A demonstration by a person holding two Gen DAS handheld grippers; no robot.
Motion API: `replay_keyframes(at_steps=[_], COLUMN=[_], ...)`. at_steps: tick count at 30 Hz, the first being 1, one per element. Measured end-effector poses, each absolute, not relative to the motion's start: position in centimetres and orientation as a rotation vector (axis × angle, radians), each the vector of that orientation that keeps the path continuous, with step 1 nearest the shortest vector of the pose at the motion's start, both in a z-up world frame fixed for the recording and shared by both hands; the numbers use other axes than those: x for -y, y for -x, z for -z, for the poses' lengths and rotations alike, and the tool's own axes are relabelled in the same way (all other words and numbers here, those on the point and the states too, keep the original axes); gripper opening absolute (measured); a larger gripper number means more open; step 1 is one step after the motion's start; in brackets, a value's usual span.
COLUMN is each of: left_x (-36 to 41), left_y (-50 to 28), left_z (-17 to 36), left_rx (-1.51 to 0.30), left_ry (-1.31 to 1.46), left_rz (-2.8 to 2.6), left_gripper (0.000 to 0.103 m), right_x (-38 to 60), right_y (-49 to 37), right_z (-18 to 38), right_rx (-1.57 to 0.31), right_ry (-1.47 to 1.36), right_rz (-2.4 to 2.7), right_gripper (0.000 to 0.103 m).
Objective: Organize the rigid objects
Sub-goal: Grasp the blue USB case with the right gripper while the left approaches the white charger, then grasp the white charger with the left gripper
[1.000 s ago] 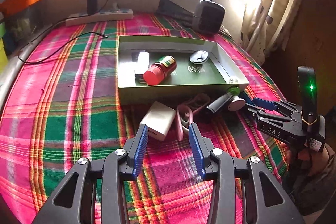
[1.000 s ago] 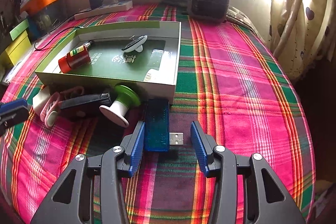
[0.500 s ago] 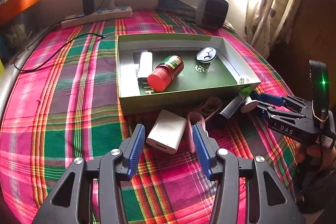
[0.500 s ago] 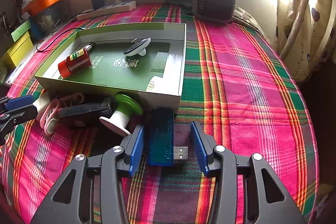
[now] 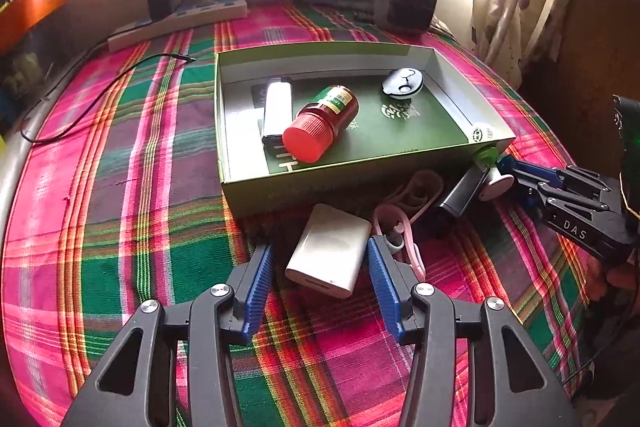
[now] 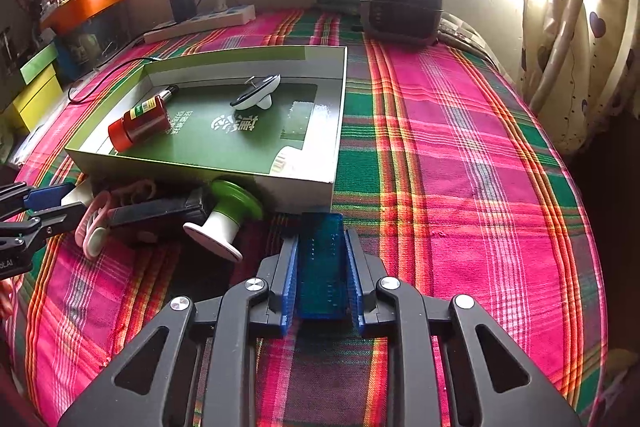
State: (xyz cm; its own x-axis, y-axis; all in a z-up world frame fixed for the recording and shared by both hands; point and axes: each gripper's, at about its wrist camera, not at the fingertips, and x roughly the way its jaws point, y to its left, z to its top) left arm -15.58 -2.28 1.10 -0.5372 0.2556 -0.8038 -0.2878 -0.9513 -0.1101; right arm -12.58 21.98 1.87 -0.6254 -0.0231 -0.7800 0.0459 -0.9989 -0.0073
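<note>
In the right wrist view my right gripper (image 6: 321, 239) is shut on a blue translucent USB stick (image 6: 322, 267) lying on the plaid cloth by the near corner of the green box (image 6: 200, 171). In the left wrist view my left gripper (image 5: 322, 283) stands open, with a white rectangular power pack (image 5: 330, 253) between its fingers and untouched by the pads. The box (image 5: 224, 115) holds a red-capped bottle (image 5: 320, 123), a white bar (image 5: 276, 111) and a black-and-white oval piece (image 5: 402, 85). In front of the box lie a pink clip (image 5: 400, 239), a black stick (image 5: 460, 195) and a green-and-white spool (image 6: 224, 223).
A power strip (image 5: 180, 23) with a plugged charger and a trailing cable lies at the back left. A dark boxy appliance (image 6: 404, 3) stands at the back by the wall. A curtain (image 6: 580, 27) hangs on the right. Orange and yellow bins (image 6: 84, 3) sit at the far left.
My right gripper's jaws have closed onto the blue USB stick. My left gripper has widened and come forward, so the white power pack now lies between its fingers.
</note>
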Motion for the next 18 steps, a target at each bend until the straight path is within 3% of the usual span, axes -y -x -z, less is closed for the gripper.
replay_keyframes(at_steps=[14, 18], left_x=[1.1, 0.8], left_y=[16.0, 15.7], left_z=[-1.0, -1.0], left_rx=[-0.134, -0.164], left_ry=[1.302, 1.301], left_rz=[-2.538, -2.551], left_gripper=[0.047, 0.042], right_x=[-22.1, -22.1], right_y=[12.5, 12.5], right_z=[-1.8, -1.8], right_rx=[-0.03, -0.025], right_ry=[-1.342, -1.342], right_rz=[2.797, 2.798], right_gripper=[0.023, 0.023])
